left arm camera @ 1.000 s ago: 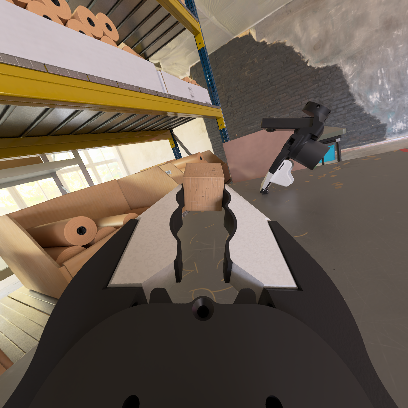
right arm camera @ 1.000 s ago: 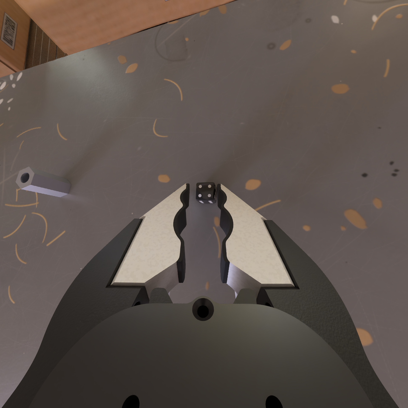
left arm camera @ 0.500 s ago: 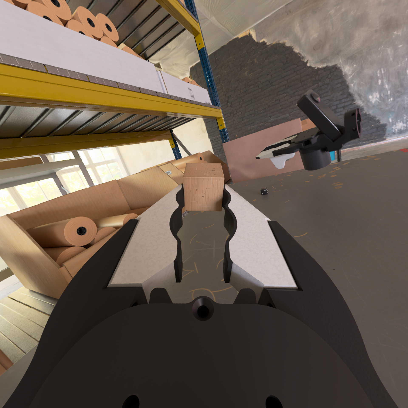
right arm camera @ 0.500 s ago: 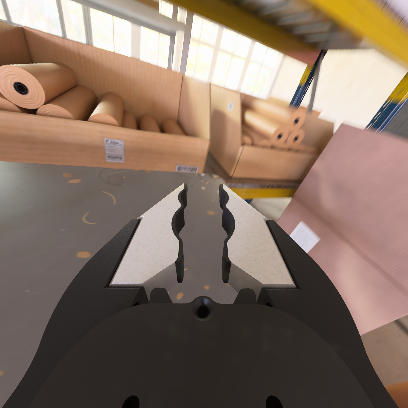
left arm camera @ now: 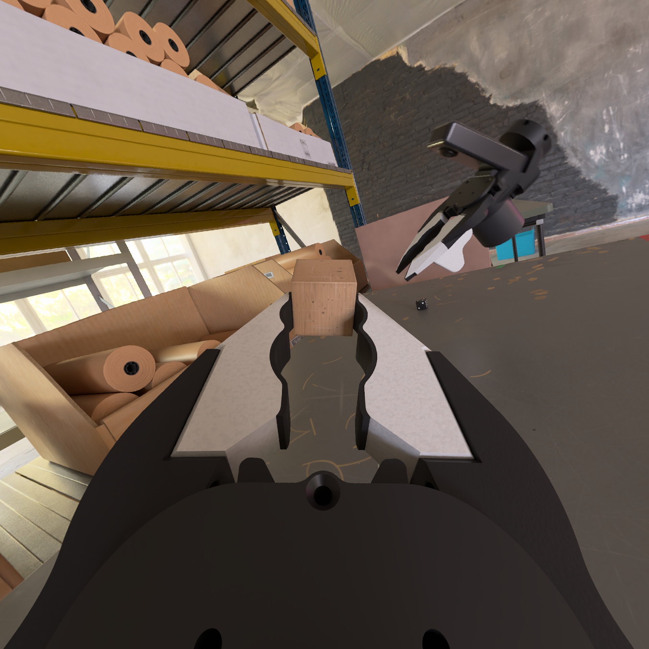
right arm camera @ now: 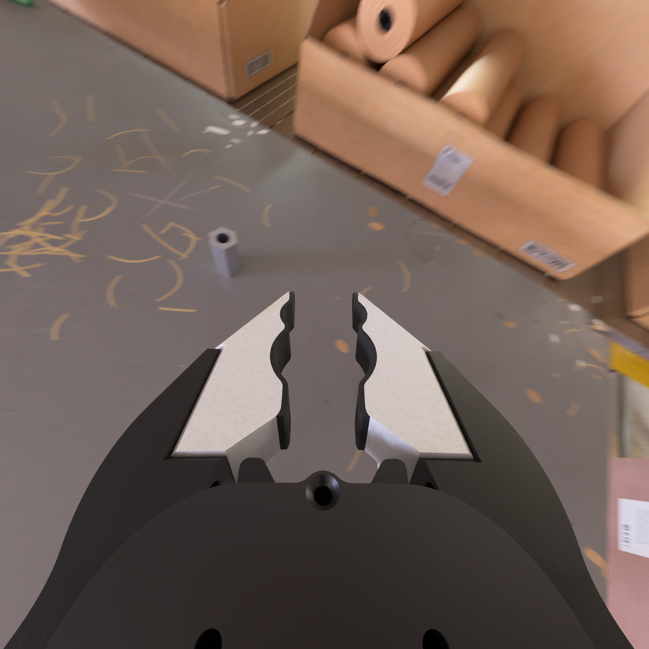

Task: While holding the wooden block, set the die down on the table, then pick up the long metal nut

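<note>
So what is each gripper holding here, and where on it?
Left gripper clamps the wooden block by its side faces; right gripper holds nothing.

Bare table [right arm camera: 105, 351] is lying between the right gripper [right arm camera: 323, 298] and the long metal nut [right arm camera: 224, 251]. Cardboard boxes [right arm camera: 456, 168] are blocking the far edge.

Yellow-beamed shelving [left arm camera: 168, 154] fills the upper left; dark brick wall [left arm camera: 393, 140] upper centre; bright windows [left arm camera: 154, 260] mid-left; cardboard boxes [right arm camera: 456, 168] upper right.
</note>
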Tool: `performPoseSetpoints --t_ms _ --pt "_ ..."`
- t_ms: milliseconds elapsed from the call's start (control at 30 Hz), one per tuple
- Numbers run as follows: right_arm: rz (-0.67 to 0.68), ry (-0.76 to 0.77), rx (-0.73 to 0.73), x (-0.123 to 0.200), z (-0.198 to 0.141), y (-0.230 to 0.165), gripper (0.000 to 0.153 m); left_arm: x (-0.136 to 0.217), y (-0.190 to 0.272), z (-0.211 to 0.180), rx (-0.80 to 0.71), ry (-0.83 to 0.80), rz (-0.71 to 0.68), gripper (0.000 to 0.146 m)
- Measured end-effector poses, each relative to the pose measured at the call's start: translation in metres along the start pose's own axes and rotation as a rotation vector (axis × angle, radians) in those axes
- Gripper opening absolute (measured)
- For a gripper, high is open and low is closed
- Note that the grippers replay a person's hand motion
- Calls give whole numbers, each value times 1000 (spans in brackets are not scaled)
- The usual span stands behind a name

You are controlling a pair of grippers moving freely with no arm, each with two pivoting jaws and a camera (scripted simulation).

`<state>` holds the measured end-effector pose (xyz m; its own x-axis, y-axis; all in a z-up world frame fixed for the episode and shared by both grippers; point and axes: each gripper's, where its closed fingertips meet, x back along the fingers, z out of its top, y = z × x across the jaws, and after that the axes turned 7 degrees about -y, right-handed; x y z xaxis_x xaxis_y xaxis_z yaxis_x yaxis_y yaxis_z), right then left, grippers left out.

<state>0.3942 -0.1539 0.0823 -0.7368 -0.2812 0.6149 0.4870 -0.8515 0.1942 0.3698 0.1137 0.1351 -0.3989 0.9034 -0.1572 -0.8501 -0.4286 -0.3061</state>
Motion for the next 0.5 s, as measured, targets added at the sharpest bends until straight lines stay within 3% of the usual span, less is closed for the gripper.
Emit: performPoseSetpoints --t_ms 133,267,500 --pt "171 -164 39 -23 8 -44 34 0 0 0 1 0 0 33" --pt "202 -236 97 -45 17 -73 33 0 -1 0 6 2 0 33" --pt "189 -292 155 -72 17 -81 25 0 0 0 6 3 -3 33"
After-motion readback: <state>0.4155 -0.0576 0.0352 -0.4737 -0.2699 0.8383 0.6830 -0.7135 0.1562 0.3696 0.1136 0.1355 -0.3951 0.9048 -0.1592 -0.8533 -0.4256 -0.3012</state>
